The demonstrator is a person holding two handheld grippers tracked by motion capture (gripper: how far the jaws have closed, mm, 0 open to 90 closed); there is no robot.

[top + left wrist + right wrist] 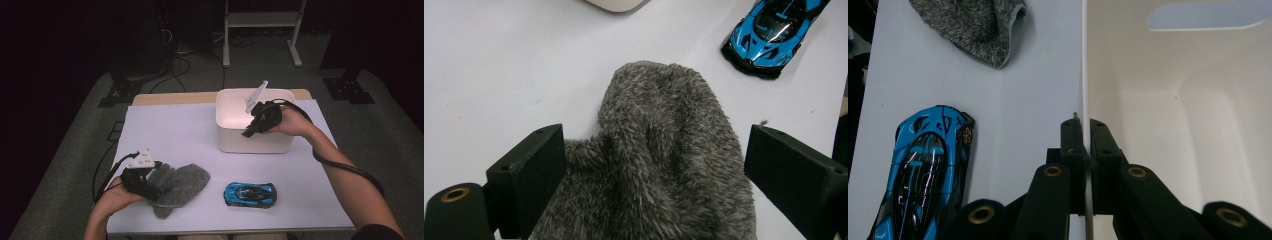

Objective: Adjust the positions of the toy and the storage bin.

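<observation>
A white plastic bin stands at the back right of the table. My right gripper is shut on its front wall; in the right gripper view the thin rim runs between the closed jaws of the gripper. A grey fuzzy cloth lies at the front left. My left gripper rests over it, open, with the cloth between the spread jaws of the gripper; the right jaw stands clear of the fabric. A blue toy car sits near the front edge.
The car lies just beyond the cloth, and beside the bin's outer wall in the right gripper view. The bin's inside holds nothing that I can see. Cables trail from both grippers. A white frame stands behind the table.
</observation>
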